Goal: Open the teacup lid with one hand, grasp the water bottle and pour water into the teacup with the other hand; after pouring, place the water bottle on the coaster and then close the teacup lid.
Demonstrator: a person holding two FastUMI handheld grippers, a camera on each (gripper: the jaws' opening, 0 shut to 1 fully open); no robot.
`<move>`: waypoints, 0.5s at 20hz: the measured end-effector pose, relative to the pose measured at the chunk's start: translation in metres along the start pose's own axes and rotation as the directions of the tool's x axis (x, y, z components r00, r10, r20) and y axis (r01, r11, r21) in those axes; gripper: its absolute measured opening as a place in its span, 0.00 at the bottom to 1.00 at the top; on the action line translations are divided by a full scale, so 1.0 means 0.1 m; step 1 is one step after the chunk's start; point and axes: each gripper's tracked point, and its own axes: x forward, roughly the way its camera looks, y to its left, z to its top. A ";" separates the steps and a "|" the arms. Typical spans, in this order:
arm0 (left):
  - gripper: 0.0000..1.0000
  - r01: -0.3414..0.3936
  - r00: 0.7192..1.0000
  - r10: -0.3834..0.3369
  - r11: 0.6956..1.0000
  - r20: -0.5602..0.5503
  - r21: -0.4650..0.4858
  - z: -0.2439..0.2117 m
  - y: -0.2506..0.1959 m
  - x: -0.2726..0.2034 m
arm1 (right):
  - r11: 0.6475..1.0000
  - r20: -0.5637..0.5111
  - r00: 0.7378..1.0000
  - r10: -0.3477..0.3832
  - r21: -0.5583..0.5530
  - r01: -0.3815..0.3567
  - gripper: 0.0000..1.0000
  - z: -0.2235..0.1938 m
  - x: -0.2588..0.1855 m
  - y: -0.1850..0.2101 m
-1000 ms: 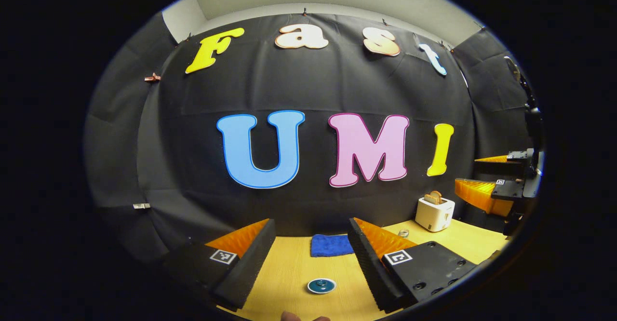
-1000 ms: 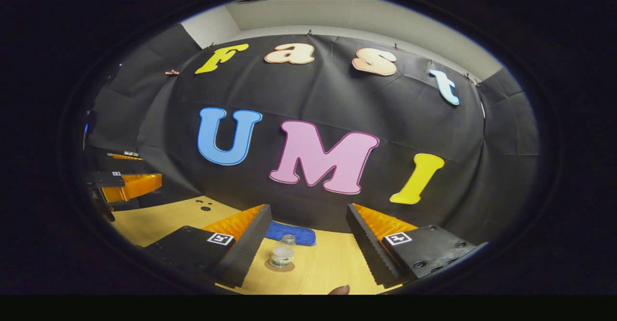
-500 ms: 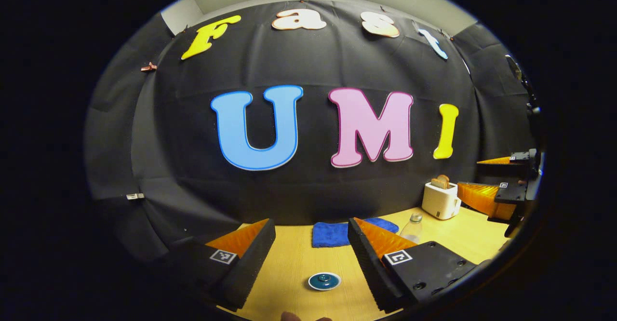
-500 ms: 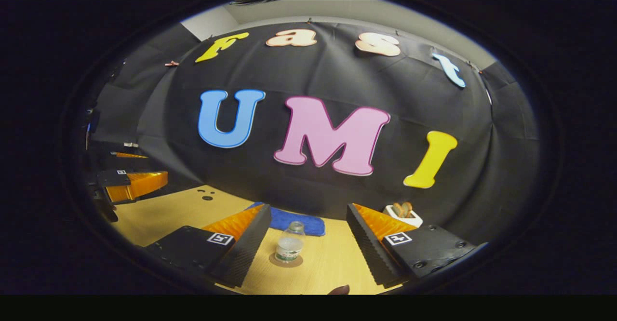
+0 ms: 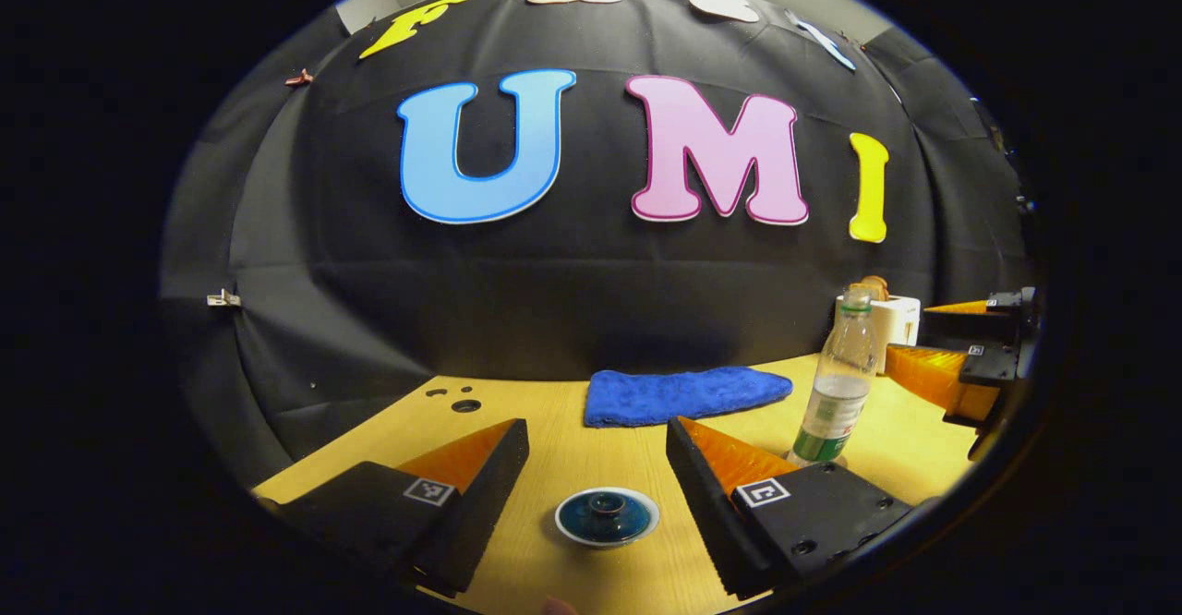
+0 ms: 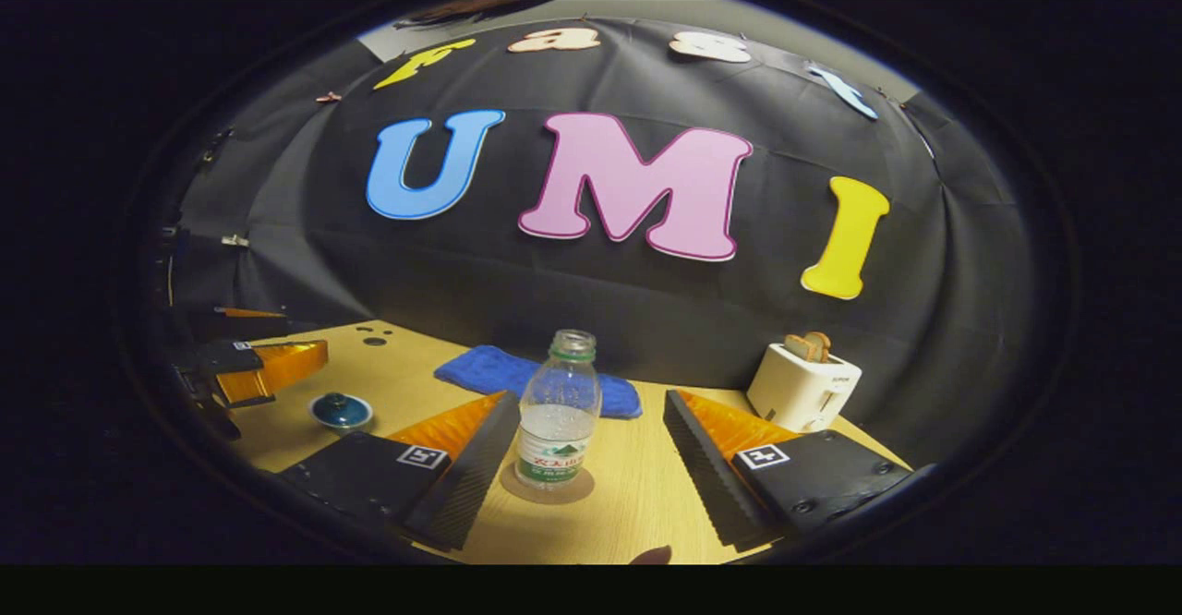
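The left gripper [image 5: 597,472] was seen with its jaws spread wide and nothing between them, and the right gripper [image 6: 591,453] was likewise spread and empty. Over the last second both had been lowered and carried forward: the teacup lid [image 5: 607,516], small at the bottom edge a second ago, was now shown larger between the left fingers at 6 o'clock in the left gripper view, not yet touched. The water bottle [image 6: 559,412], earlier low in the right gripper view, now stood upright and uncapped at about 6 o'clock there, on its round coaster [image 6: 548,485], nearer the left finger of that gripper and apart from both. In the same view the teacup [image 6: 341,411] was seen at 8 o'clock, just beside the left gripper. A blue cloth [image 5: 683,393] lay behind on the table [image 5: 554,453], and a white toaster [image 6: 802,386] stood at 4 o'clock. It was judged that both approaches were nearly finished, so that the lid lift and the bottle grasp were the steps next due
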 end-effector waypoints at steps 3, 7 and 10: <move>0.90 0.013 1.000 -0.012 0.998 -0.018 0.057 -0.23 -0.04 0.10 | 1.000 -0.001 1.000 0.002 0.006 -0.002 0.98 -0.09 0.04 0.00; 0.80 0.023 0.999 -0.020 0.995 -0.032 0.102 -0.39 -0.08 0.18 | 1.000 -0.002 1.000 0.011 -0.009 -0.011 0.98 -0.14 0.06 0.02; 0.65 0.032 0.998 -0.026 0.995 -0.057 0.099 -0.51 -0.13 0.23 | 1.000 0.000 1.000 0.013 -0.008 -0.013 0.98 -0.14 0.07 0.01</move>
